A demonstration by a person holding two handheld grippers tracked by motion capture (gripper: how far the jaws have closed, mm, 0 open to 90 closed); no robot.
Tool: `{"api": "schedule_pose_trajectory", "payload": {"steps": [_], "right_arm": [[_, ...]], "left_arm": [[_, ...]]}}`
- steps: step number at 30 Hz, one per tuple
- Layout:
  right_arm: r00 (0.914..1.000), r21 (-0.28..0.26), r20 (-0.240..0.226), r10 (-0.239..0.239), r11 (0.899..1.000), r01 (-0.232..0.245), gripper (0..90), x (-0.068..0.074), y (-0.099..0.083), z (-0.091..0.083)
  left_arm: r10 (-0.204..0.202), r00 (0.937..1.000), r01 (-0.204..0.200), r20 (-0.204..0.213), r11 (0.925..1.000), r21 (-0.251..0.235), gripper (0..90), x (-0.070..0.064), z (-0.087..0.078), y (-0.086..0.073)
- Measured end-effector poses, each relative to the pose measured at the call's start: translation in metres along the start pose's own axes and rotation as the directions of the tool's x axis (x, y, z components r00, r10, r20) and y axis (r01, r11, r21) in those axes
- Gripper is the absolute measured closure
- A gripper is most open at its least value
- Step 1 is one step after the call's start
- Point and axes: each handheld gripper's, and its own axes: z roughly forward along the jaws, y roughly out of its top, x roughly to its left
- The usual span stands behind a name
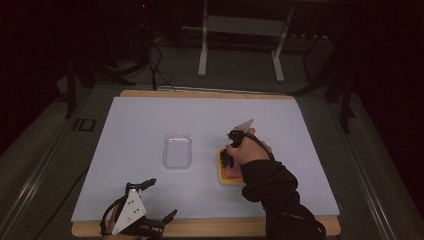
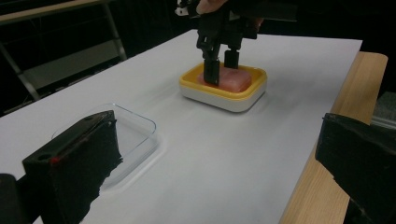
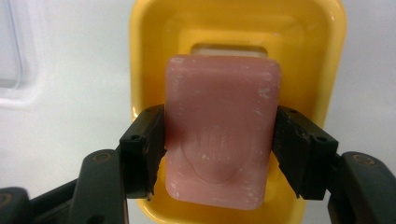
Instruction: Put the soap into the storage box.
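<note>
The right gripper has its two black jaws pressed against the long sides of a pink soap bar, one at nine o'clock and one at three o'clock of the bar as the right gripper view shows it; the bar is pinched between them and lies inside a yellow soap dish, whose far wall rises at twelve o'clock beyond it. In the high view this gripper points down into the dish, with the person's hand and dark sleeve coming up from five o'clock; the dish sits right of the table's middle, at about three o'clock from a clear lid that lies flat on the white sheet. The lid and dish are near each other but apart.

The left gripper rests at seven o'clock of the sheet, near the wooden table edge, well apart from the dish; its jaws stand spread with nothing between them. From the left gripper view the lid lies just past the left jaw, and the dish with the bar sits farther off toward twelve o'clock, the right gripper standing upright in it.
</note>
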Motion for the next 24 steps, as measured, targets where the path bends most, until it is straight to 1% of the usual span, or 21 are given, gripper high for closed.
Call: {"api": "schedule_pose_trajectory", "payload": {"steps": [2, 3, 5, 6, 8, 10, 11, 15, 18, 20, 21, 22, 23, 24], "right_arm": [[0.9999, 0.000, 0.010, -0.007, 1.000, 0.007, 37.3, 0.002, 0.001, 0.000], [0.9999, -0.001, 0.012, -0.003, 1.000, 0.003, 37.3, 0.002, 0.002, -0.001], [0.9998, -0.012, 0.019, -0.002, 1.000, 0.002, 35.2, 0.002, 0.003, -0.003], [0.9997, -0.018, 0.022, -0.010, 1.000, 0.011, 33.4, 0.002, 0.003, -0.004], [0.9997, -0.023, 0.021, -0.013, 1.000, 0.013, 32.6, 0.002, 0.004, -0.007], [0.9983, -0.021, 0.037, -0.046, 0.999, 0.046, 32.5, 0.000, 0.004, -0.010], [0.9980, -0.026, 0.038, -0.051, 0.998, 0.052, 32.4, -0.001, 0.003, -0.012], [0.9939, -0.076, 0.034, -0.105, 0.991, 0.107, 31.0, -0.003, 0.001, -0.021], [0.9825, -0.128, 0.029, -0.184, 0.974, 0.186, 29.9, -0.005, -0.003, -0.027], [0.9713, -0.158, 0.047, -0.233, 0.958, 0.238, 29.7, -0.007, -0.007, -0.031], [0.9683, -0.167, 0.052, -0.244, 0.954, 0.250, 29.8, -0.008, -0.009, -0.033], [0.9640, -0.178, 0.049, -0.261, 0.947, 0.266, 29.7, -0.010, -0.011, -0.034], [0.9620, -0.195, 0.041, -0.270, 0.942, 0.273, 29.3, -0.011, -0.013, -0.036], [0.9608, -0.204, 0.037, -0.275, 0.939, 0.276, 29.2, -0.012, -0.015, -0.037]], "left_arm": [[0.000, 1.0000, 0.000, 0.000, 1.0000, 0.000, 0.3, 0.000, 0.000, 0.000], [0.000, 1.0000, 0.000, -0.001, 1.0000, 0.000, 0.4, 0.000, 0.000, 0.000], [0.001, 1.0000, -0.001, -0.001, 1.0000, 0.002, 0.4, 0.000, 0.000, 0.000], [0.001, 1.0000, -0.001, 0.000, 1.0000, 0.002, 0.4, 0.000, 0.000, 0.000], [0.001, 1.0000, -0.001, 0.000, 1.0000, 0.003, 0.4, 0.000, 0.000, 0.000], [0.001, 1.0000, -0.001, -0.001, 1.0000, 0.003, 0.4, 0.000, 0.000, 0.000], [0.001, 1.0000, -0.001, 0.000, 1.0000, 0.003, 0.4, 0.000, 0.000, 0.000], [0.003, 1.0000, -0.003, -0.001, 1.0000, 0.005, 0.4, 0.000, 0.000, 0.000], [0.002, 1.0000, -0.002, -0.001, 1.0000, 0.006, 0.4, 0.000, 0.001, 0.000], [0.000, 1.0000, 0.000, 0.000, 1.0000, 0.007, 0.4, 0.000, 0.001, 0.000], [0.000, 1.0000, 0.000, 0.000, 1.0000, 0.007, 0.4, 0.000, 0.001, 0.000], [0.000, 1.0000, 0.000, -0.001, 1.0000, 0.007, 0.4, 0.000, 0.001, 0.000], [0.001, 1.0000, -0.001, 0.000, 1.0000, 0.009, 0.4, 0.000, 0.001, 0.000], [0.001, 1.0000, -0.001, 0.000, 0.9999, 0.010, 0.4, 0.000, 0.001, 0.000]]}}
